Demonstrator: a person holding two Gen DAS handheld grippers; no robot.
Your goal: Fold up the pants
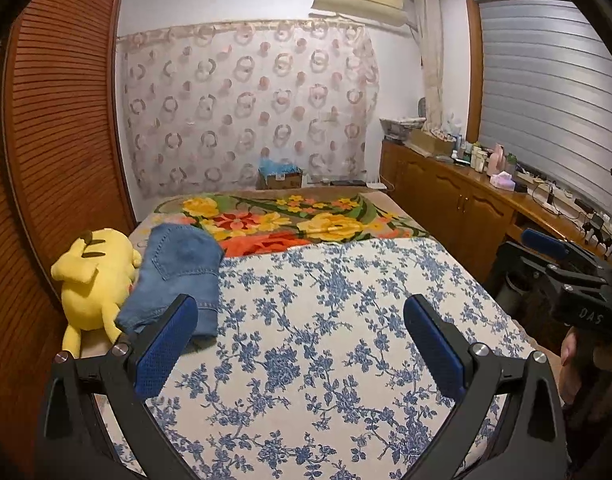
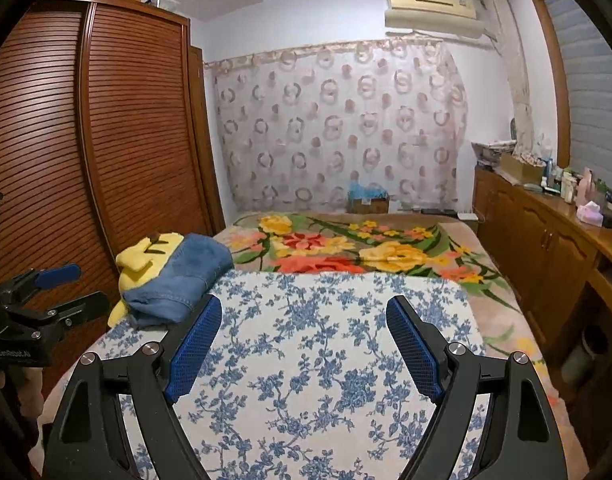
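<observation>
Folded blue denim pants (image 1: 178, 276) on the bed's blue-and-white floral sheet (image 1: 325, 320), resting against a yellow plush toy (image 1: 94, 276), left hand-held gripper (image 1: 302, 340) and right hand-held gripper (image 2: 304, 344) both spread wide, holding nothing

Folded pants (image 1: 178, 272) on bed's left edge, atop sheet (image 1: 325, 320), leaning on plush toy (image 1: 94, 276) to their left, blanket (image 1: 290, 220) behind sheet, wardrobe (image 1: 62, 140) left of bed, cabinet (image 1: 457, 196) right, curtain (image 1: 250, 104) behind.

Yellow plush toy (image 1: 92, 276) beside wooden wardrobe (image 1: 62, 120).
</observation>
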